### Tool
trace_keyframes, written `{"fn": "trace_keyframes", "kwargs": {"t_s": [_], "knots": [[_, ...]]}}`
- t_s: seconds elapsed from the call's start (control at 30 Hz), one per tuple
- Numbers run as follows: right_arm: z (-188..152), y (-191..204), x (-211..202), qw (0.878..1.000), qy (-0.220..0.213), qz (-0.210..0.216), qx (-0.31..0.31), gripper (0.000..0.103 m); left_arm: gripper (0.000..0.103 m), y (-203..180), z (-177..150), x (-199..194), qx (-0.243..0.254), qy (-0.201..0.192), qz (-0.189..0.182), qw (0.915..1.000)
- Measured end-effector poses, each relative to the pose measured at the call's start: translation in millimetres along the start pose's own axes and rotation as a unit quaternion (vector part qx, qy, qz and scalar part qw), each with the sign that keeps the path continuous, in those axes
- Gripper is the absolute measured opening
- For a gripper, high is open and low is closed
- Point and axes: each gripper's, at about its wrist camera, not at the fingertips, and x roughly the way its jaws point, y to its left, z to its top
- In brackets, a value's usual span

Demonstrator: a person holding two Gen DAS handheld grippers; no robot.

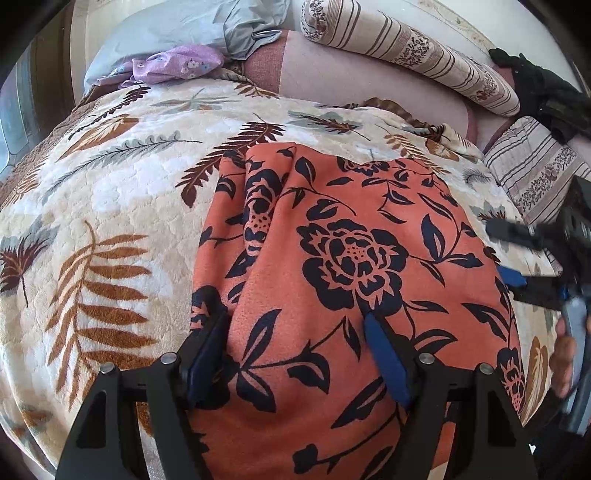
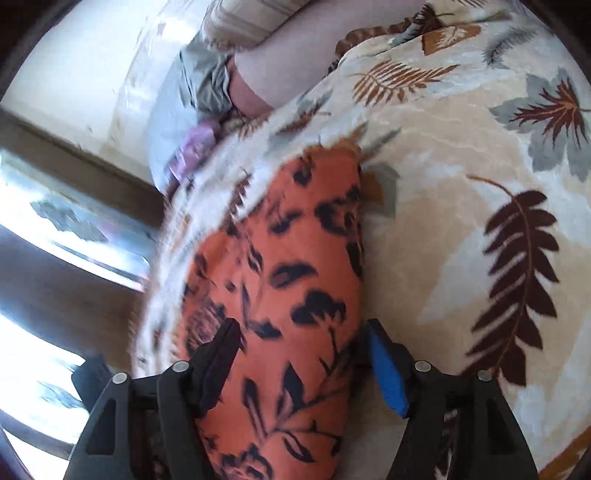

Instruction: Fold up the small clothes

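Observation:
An orange garment with dark navy flowers (image 1: 343, 258) lies on a cream blanket with leaf print (image 1: 110, 184). My left gripper (image 1: 295, 321) is open, its blue-padded fingers (image 1: 388, 362) spread just above the garment's near part. The right gripper (image 1: 524, 258) shows at the garment's right edge in the left wrist view, held by a hand. In the right wrist view the same garment (image 2: 288, 280) runs as a long folded strip between my right gripper's (image 2: 301, 328) open fingers (image 2: 386, 369). The view is blurred by motion.
Striped pillows (image 1: 406, 48) lie at the back, with a pale blue pillow (image 1: 159, 33) and a purple floral cloth (image 1: 173, 64) at the back left. A black item (image 1: 543, 92) sits at the far right. The bed's edge and floor (image 2: 55, 258) lie left of the right gripper.

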Motion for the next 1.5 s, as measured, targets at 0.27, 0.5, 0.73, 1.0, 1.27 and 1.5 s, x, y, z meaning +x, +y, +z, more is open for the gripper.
{"fn": "trace_keyframes", "kwargs": {"t_s": [0.27,0.5,0.73,1.0,1.27,1.5], "knots": [[-2.0,68.9,19.9,0.976,-0.012,-0.125,-0.179,0.034,0.078,1.1,1.3,1.6,-0.003,-0.002,0.000,1.0000],[6.7,23.8,22.5,0.998,0.001,-0.051,-0.036,0.079,0.078,-2.3,2.2,3.6,0.000,-0.004,0.006,1.0000],[28.1,13.6,42.2,0.998,0.007,-0.057,-0.011,0.033,0.079,-4.0,2.2,4.5,0.001,-0.007,0.010,0.9999],[3.7,35.4,28.6,0.992,-0.012,-0.110,-0.059,0.065,0.080,-5.0,3.2,5.0,0.001,-0.010,0.015,0.9998],[-58.0,20.7,7.1,0.995,0.041,-0.060,-0.062,0.047,0.080,-4.5,2.9,4.2,-0.002,-0.007,0.016,0.9998],[-81.8,84.5,17.7,0.949,0.006,-0.191,-0.249,0.038,0.080,-5.3,1.5,3.5,0.000,-0.011,0.020,0.9997]]}}
